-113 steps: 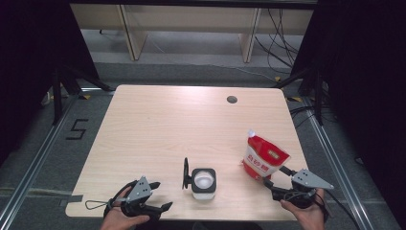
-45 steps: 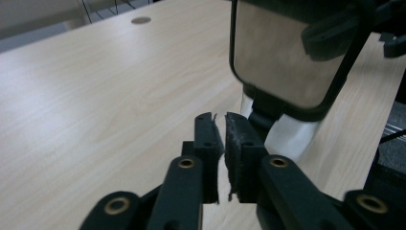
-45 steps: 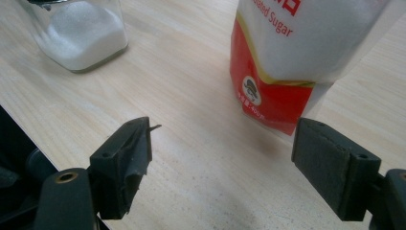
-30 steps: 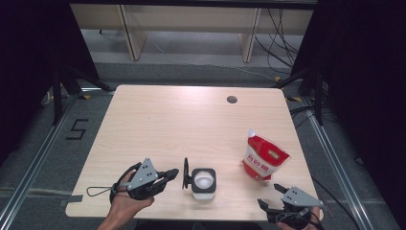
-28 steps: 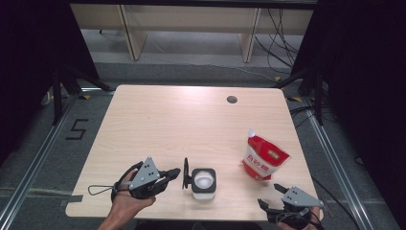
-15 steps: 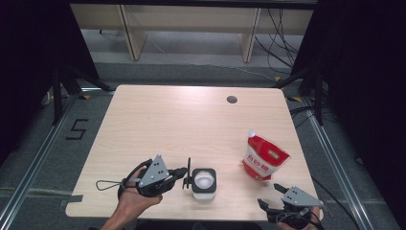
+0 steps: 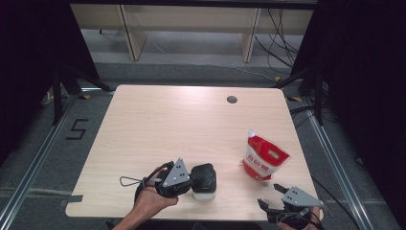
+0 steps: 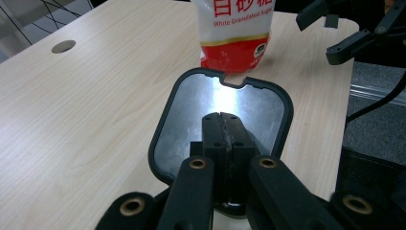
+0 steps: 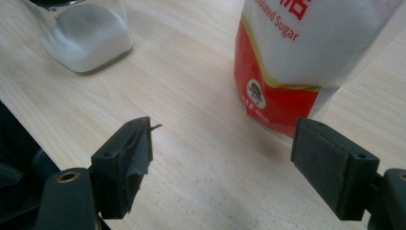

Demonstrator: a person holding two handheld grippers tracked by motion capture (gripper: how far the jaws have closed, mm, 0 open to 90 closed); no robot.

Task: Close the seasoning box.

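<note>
Both pads of your left tool (image 8: pixel 224 143) are pressed together, empty, on the lid (image 8: pixel 225 122) of the sugar jar (image 7: pixel 204 181) near the worktop's (image 7: pixel 191 124) front edge; push squarely down until it seats. Right tool (image 9: pixel 222 167) gapes idle.

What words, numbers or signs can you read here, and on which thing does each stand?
"White Granulated Sugar": red and white plastic sugar pouch.
Large white Chinese characters above it: cut off, not fully readable.
"Sugar": same pouch, in the right gripper view.
"5": black mark on the grey floor.
Small print by the pouch's round logo: too small to read.
</note>
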